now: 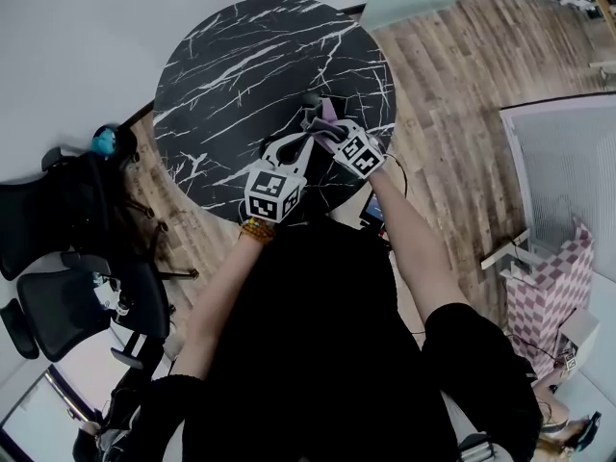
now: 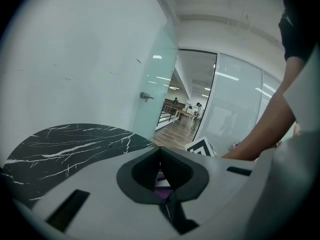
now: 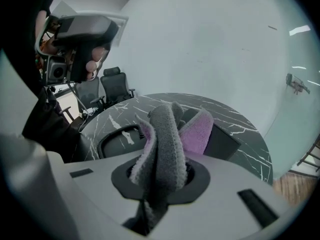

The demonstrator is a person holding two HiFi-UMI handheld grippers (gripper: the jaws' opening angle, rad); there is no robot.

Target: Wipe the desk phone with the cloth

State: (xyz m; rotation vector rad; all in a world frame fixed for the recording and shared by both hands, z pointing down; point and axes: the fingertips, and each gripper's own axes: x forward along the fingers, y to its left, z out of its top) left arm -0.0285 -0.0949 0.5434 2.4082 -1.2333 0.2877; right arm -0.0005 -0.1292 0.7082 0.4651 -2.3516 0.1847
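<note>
Cloth gripped above a desk phone on a round black marble bench.
The left tongs are seen closed, jaw tips met and nothing clamped between them, above the near part of the bench. Just beside them, the right tongs are clamped on the grey and purple cloth, which is bunched up between the jaws. The dark phone is set on the bench just behind the cloth, with its coiled cord seen to the left in the right gripper view.
</note>
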